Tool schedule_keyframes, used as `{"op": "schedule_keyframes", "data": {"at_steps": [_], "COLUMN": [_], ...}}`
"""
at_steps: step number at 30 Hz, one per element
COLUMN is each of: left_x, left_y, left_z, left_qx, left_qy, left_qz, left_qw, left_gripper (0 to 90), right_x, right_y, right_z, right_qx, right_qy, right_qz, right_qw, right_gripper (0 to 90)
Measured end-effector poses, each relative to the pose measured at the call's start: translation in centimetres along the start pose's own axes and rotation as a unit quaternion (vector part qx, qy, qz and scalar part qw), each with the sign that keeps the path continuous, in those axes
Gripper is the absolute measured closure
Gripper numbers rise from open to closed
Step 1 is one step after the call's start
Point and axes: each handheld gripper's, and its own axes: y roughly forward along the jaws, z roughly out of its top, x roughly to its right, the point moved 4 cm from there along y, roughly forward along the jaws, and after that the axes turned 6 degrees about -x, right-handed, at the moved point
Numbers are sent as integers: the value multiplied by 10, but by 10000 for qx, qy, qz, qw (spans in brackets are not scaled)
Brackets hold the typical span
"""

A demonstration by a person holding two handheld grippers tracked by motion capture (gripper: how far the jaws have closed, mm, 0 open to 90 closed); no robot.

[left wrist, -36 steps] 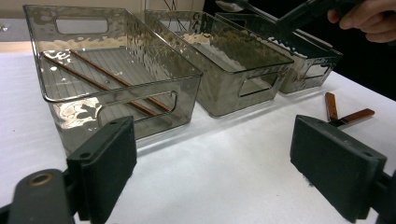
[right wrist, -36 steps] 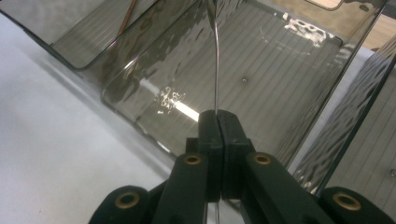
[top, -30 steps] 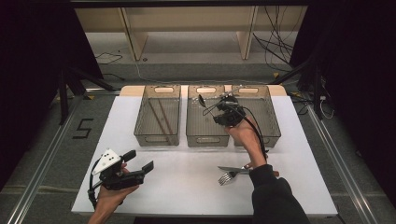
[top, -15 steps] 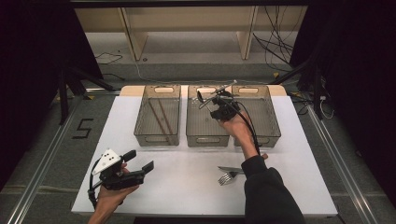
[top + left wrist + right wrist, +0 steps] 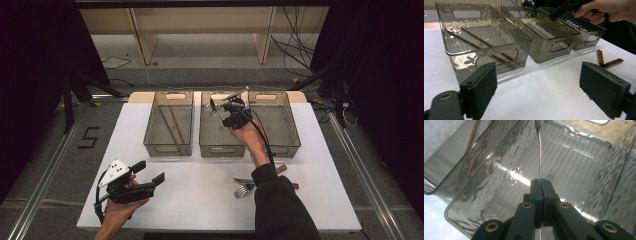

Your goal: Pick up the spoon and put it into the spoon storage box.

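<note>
Now, going from the left: the left claw (image 5: 150, 179) rests spread and empty on the worktop (image 5: 200, 195). The left bin (image 5: 169, 145) holds chopsticks (image 5: 477, 45). The right claw (image 5: 540, 185), pressed together on a spoon (image 5: 539, 152), hangs over the middle bin (image 5: 216, 146). I think the sorting step is nearly done; next it should lower and release. A fork (image 5: 243, 190) waits nearby.
</note>
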Motion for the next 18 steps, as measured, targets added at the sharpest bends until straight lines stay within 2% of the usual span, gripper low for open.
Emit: {"op": "schedule_keyframes", "data": {"at_steps": [7, 11, 14, 16, 18], "left_x": [0, 0, 0, 0, 0], "left_y": [0, 0, 0, 0, 0], "left_z": [0, 0, 0, 0, 0], "left_qx": [5, 1, 0, -2, -4], "left_qy": [-2, 0, 0, 0, 2], "left_qz": [0, -9, -7, -7, -4], "left_qw": [10000, 10000, 10000, 10000, 10000], "left_gripper": [139, 139, 139, 139, 139], "right_x": [-2, -4, -5, -8, -9], "right_y": [9, 13, 17, 16, 13], "right_z": [0, -1, 0, 0, 0], "right_qx": [-114, -191, -188, -148, -142], "right_qy": [47, 153, 137, 65, 58], "right_qz": [35, 50, 275, 416, 446], "right_qw": [9999, 9997, 9994, 9990, 9989], "right_gripper": [899, 886, 709, 677, 652]}}
